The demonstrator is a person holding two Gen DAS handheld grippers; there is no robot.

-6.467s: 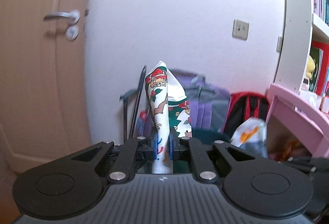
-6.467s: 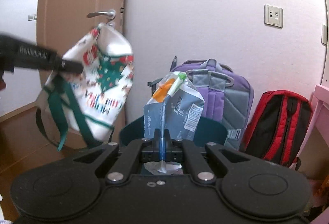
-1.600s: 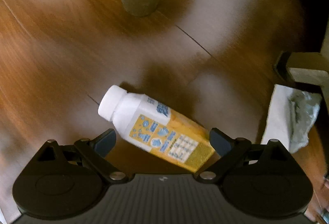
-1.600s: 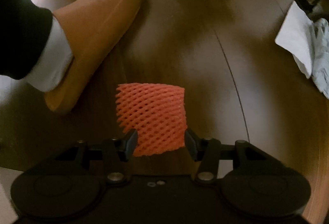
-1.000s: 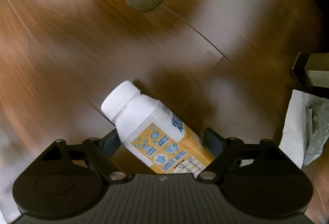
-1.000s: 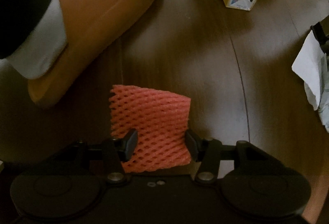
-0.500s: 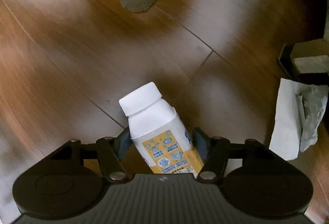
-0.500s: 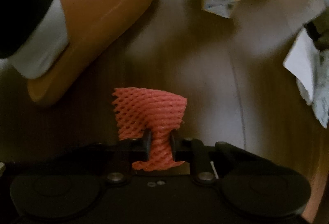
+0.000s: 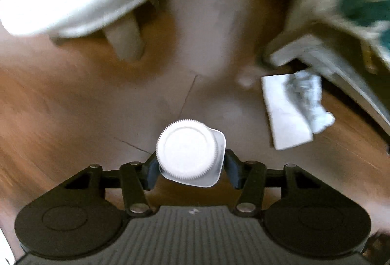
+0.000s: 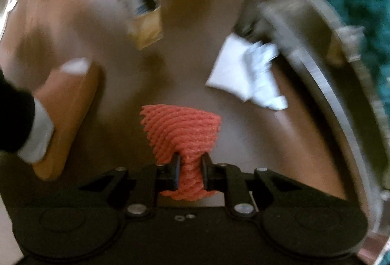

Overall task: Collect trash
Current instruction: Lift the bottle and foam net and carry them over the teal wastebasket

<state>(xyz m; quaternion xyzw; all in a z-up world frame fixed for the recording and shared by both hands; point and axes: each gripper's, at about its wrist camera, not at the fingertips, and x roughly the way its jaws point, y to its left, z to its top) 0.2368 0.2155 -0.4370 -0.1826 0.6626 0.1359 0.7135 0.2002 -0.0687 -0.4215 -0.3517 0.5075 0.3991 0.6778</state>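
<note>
While left gripper [image 9: 189,168] fingers are closing on the bottle [image 9: 191,153], right gripper [image 10: 190,173] pinches orange foam net [image 10: 181,129] (slipper [image 10: 65,116] only there)

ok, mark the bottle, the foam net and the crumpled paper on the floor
bottle [image 9: 187,146], left wrist view, on its white cap
foam net [image 10: 181,129], right wrist view, on its flared part
crumpled paper [image 9: 288,112], left wrist view, on its flat sheet

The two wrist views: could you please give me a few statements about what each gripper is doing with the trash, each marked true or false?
1. The left gripper has a white-capped bottle between its fingers. True.
2. The right gripper is empty. False: it pinches an orange foam net.
3. The crumpled white paper lies on the wooden floor. True.
4. The bottle has no cap. False: a ridged white cap is screwed on.
</note>
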